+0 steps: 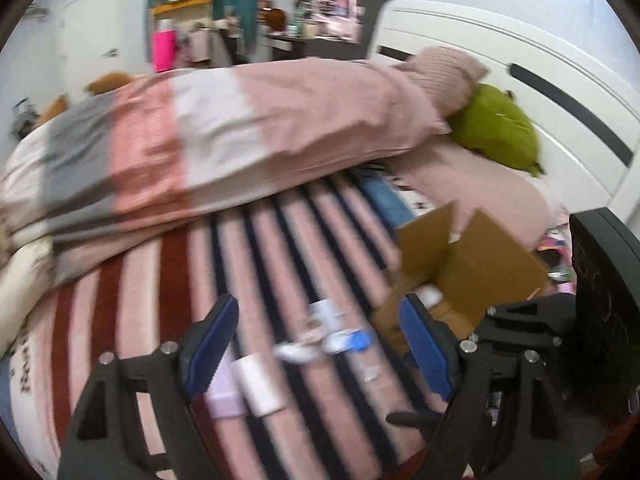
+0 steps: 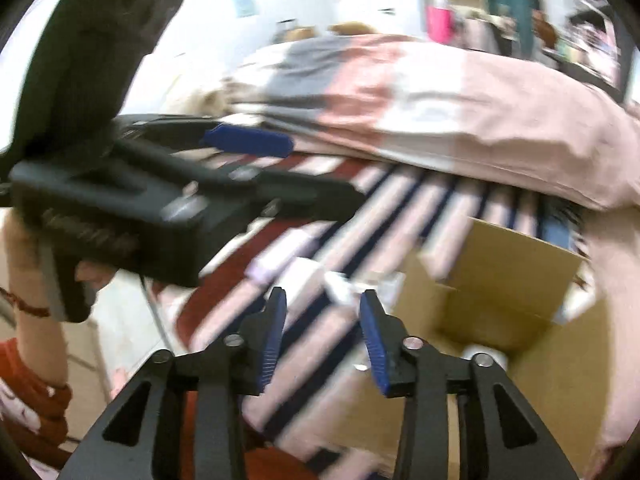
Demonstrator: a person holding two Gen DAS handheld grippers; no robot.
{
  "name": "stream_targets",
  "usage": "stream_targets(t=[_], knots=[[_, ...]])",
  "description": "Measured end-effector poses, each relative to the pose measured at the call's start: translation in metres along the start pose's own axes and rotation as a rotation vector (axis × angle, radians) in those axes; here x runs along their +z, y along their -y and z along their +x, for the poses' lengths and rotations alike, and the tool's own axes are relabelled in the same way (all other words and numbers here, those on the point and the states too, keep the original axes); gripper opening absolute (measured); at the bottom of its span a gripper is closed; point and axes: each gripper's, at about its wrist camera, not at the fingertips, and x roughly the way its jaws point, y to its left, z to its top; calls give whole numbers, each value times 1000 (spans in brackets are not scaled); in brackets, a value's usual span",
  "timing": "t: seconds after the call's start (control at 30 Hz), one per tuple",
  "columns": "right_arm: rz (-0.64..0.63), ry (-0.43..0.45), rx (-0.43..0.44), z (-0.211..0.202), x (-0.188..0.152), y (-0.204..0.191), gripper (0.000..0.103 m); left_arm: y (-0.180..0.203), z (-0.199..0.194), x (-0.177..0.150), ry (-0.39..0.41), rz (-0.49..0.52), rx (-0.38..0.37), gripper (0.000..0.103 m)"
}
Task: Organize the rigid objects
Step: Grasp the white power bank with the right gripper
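While both views are smeared by motion, the jaws can be read. The left gripper [image 1: 316,356] stands wide open with nothing between its pads; small white things lie on the bed beyond the gap, untouched. The right gripper [image 2: 324,336] is parted to a narrower gap and also holds nothing.

Nearest the left jaws, at about 7 o'clock from the gap in the left view, lie a white roll [image 1: 260,386] and a pale lilac block [image 1: 224,398], side by side, long axes running roughly 11 to 5 o'clock. Straight ahead at 12 o'clock sits a cluster of white and blue bits [image 1: 332,338], too blurred to name. The box [image 1: 472,268] stands open at 2 o'clock, a white item [image 1: 430,294] already inside.

From the right view the box [image 2: 516,300] lies at 2 o'clock, close by, and loose white pieces [image 2: 340,286] sit at 12 o'clock just past the jaws. The left gripper [image 2: 248,140] crosses this view at 10 o'clock, gripped by a hand [image 2: 24,256].

My judgement: the left hand is nearer the roll and block, the right nearer the box; a grab on the roll wants the jaws set across its long axis.

Further off, the striped blanket [image 1: 280,240] runs under a folded duvet [image 1: 240,132], with a green cushion [image 1: 496,128] at 1 o'clock. The box floor is mostly hidden by its flaps and the right finger of the left gripper.
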Motion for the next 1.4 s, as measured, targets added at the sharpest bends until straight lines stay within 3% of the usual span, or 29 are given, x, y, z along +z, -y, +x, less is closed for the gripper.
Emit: stream_targets(t=[0.2, 0.4, 0.47, 0.53, 0.57, 0.6, 0.63, 0.73, 0.9, 0.97, 1.0, 1.07, 1.1, 1.13, 1.23, 1.4], knots=[[-16, -113, 102, 87, 1, -50, 43, -58, 0, -63, -30, -88, 69, 80], [56, -232, -20, 187, -16, -43, 48, -89, 9, -110, -61, -171, 64, 80], [79, -224, -91, 212, -19, -34, 49, -95, 11, -122, -69, -195, 57, 80], [77, -222, -108, 225, -20, -29, 53, -98, 15, -127, -80, -208, 60, 80], [80, -234, -105, 232, -21, -26, 53, -98, 16, -129, -83, -208, 63, 80], [85, -245, -106, 238, -23, -24, 44, -99, 17, -128, -83, -208, 64, 80], [78, -245, -116, 239, -24, -23, 37, -98, 17, -129, -80, -206, 61, 80], [11, -259, -150, 227, -26, -25, 33, -98, 16, -130, -73, -205, 38, 80], [12, -317, -148, 205, -39, -19, 33, -94, 17, -128, -79, -190, 37, 80], [19, -288, -180, 204, -39, -18, 44, -92, 18, -128, -83, -193, 35, 80], [25, -279, -184, 207, -39, -16, 54, -91, 18, -129, -85, -191, 36, 80], [44, -273, -166, 213, -36, -14, 55, -89, 18, -130, -90, -190, 38, 80], [46, -279, -163, 218, -36, -14, 47, -89, 19, -130, -92, -192, 37, 80], [39, -276, -171, 219, -35, -15, 31, -88, 19, -130, -93, -194, 33, 80], [7, -250, -195, 211, -32, -18, 31, -81, 17, -125, -85, -188, 7, 80], [-23, -132, -117, 153, -18, -35, 31, -56, 6, -98, -19, -159, -104, 80]])
